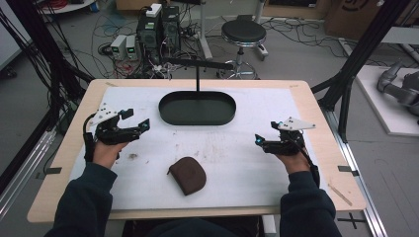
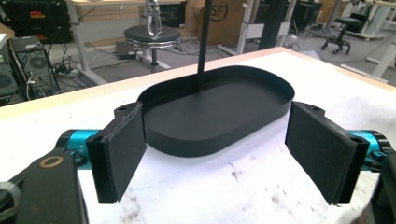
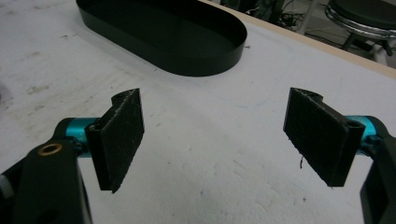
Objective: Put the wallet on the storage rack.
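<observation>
A brown pouch [image 1: 187, 175] lies flat on the white mat [image 1: 237, 163] near the table's front edge, between the two hands and touching neither. It is half-round, with its straight edge facing front-left and its curved side toward back-right; its long axis runs slantwise across the mat. The left gripper [image 1: 134, 120] has its jaws wide apart and empty, facing the black oval tray [image 1: 197, 108]. The right gripper [image 1: 266, 133] likewise stands open with nothing between its pads [image 3: 122, 135].
</observation>
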Available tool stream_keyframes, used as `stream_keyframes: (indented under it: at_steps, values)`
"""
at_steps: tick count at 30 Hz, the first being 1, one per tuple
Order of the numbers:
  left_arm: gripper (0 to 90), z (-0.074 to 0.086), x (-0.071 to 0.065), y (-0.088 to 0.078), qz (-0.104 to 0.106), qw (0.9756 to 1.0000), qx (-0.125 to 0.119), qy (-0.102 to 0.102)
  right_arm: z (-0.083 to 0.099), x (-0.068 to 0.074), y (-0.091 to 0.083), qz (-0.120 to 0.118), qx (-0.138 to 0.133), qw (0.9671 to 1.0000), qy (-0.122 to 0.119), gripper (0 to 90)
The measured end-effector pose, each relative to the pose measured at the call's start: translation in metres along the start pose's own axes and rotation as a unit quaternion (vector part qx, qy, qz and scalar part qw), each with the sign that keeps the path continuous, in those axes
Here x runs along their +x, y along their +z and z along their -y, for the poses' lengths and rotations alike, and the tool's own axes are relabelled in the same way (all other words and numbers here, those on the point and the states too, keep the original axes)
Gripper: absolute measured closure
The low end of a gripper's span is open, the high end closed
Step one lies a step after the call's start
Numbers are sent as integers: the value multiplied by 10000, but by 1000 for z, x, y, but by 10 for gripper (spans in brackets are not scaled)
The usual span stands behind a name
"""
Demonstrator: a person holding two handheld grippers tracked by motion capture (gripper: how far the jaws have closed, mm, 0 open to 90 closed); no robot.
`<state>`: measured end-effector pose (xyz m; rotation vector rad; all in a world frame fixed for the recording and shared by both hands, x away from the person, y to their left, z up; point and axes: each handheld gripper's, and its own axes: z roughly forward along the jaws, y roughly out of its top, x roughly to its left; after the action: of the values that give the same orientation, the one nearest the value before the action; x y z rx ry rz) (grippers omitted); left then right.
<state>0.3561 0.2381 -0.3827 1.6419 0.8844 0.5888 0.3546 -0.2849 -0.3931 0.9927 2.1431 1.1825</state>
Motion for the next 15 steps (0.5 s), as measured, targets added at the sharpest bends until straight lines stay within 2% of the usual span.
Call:
stream_keyframes:
  at_steps: [4,11,15]
  values:
    - [203,4,-3,-6,-36,9999,35,152,-2,8,2,-209,-14,9998,67,206]
    - [204,12,4,-12,-236,9996,-71,133,-11,34,14,-668,-80,9977,-40,206]
    - [206,15,7,-10,-237,9997,-43,88,-18,53,23,-915,-153,9956,-115,208]
